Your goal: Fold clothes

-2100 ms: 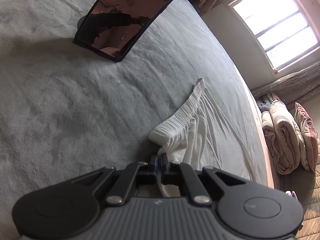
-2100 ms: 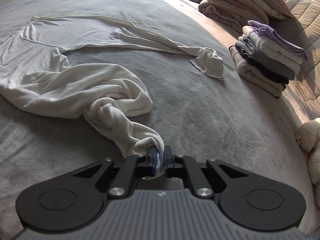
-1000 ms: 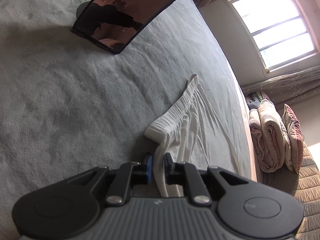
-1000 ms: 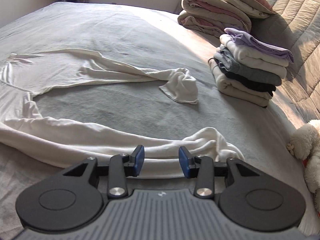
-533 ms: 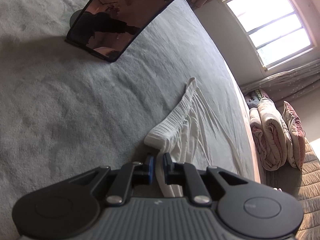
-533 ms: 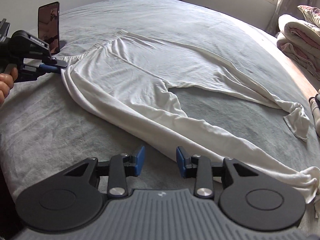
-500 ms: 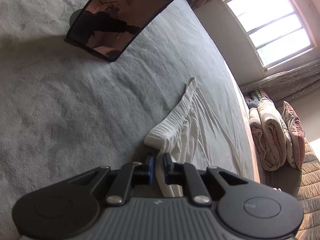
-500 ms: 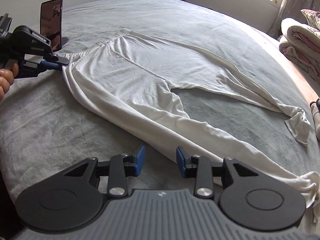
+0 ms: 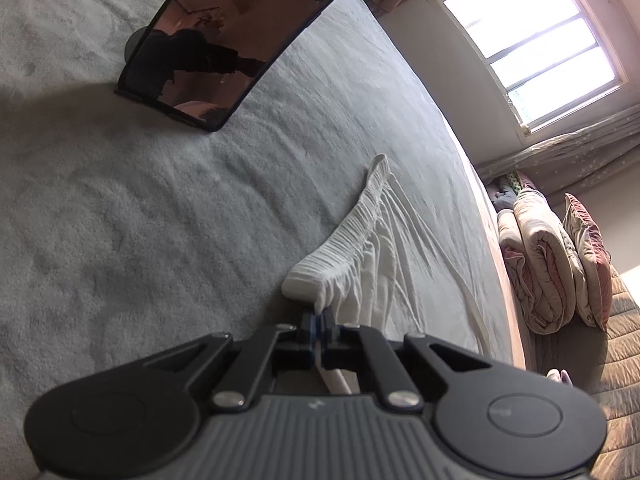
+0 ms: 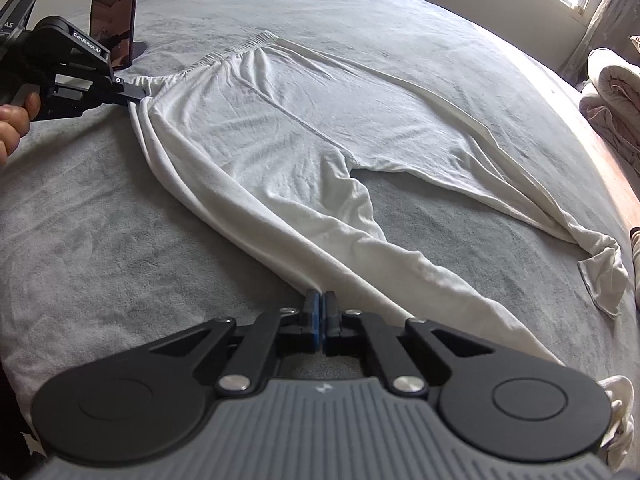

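Note:
White pants (image 10: pixel 280 128) lie spread flat on the grey bed (image 10: pixel 100 240), waistband at the far left and both legs running right. My left gripper (image 9: pixel 319 322) is shut on the near corner of the ribbed waistband (image 9: pixel 340 240), and white cloth shows between its pads. In the right wrist view the left gripper (image 10: pixel 136 96) pinches that same corner. My right gripper (image 10: pixel 319 300) is shut, its tips at the near edge of the near leg (image 10: pixel 360 256). No cloth shows between its pads. The far leg's cuff (image 10: pixel 604 276) lies crumpled at the right.
A phone on a stand (image 10: pixel 116 8) is propped just behind the waistband, seen close up as the phone (image 9: pixel 224 40). Rolled quilts (image 9: pixel 540 272) are stacked at the bed's far right. A person's hand (image 10: pixel 12 124) holds the left gripper. A window (image 9: pixel 532 40) lights the room.
The right gripper let go of the twisted leg, swung left along the straightened leg, and closed its jaws at the leg's near edge. The left gripper stayed put and tightened on the waistband.

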